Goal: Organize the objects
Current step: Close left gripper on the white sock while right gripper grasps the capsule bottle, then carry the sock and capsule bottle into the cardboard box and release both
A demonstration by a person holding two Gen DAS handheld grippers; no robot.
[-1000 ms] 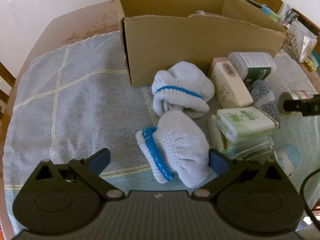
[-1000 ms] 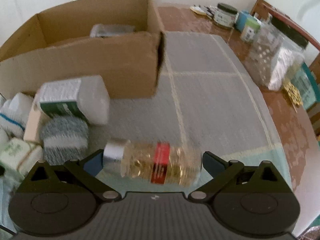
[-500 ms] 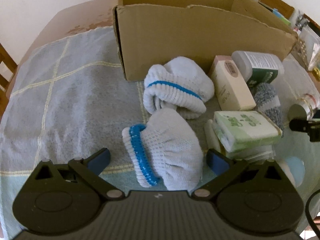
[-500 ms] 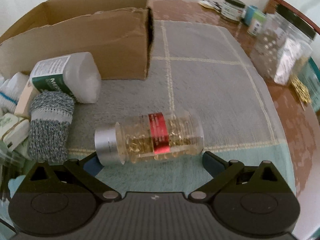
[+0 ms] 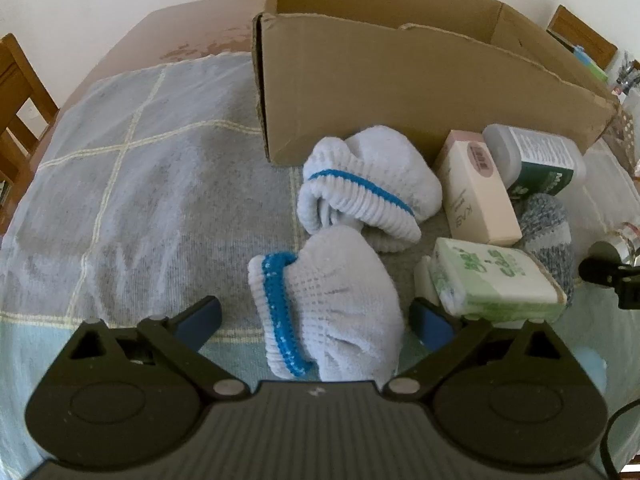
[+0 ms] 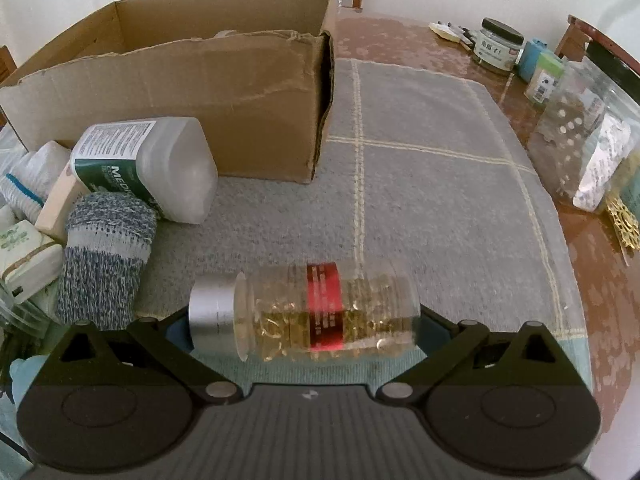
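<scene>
My left gripper [image 5: 316, 316] is open around a white sock with a blue band [image 5: 328, 308] lying on the towel. A second white sock [image 5: 368, 196] lies just beyond it, in front of the cardboard box [image 5: 400, 92]. My right gripper [image 6: 304, 320] is open, its jaws on either side of a clear capsule bottle with a silver cap and red label [image 6: 312, 312] lying on its side. The box [image 6: 180, 104] stands to the far left of that bottle.
Beside the socks lie a pink carton [image 5: 472, 188], a green-labelled white bottle [image 5: 536, 160], a grey sock [image 5: 548, 232] and a green tissue pack [image 5: 492, 280]. Jars and a plastic bag [image 6: 588, 148] stand along the table's right edge. A wooden chair [image 5: 16, 96] is at left.
The left gripper has moved in over the near white sock. The right gripper has moved forward and now brackets the capsule bottle. Both stay open.
</scene>
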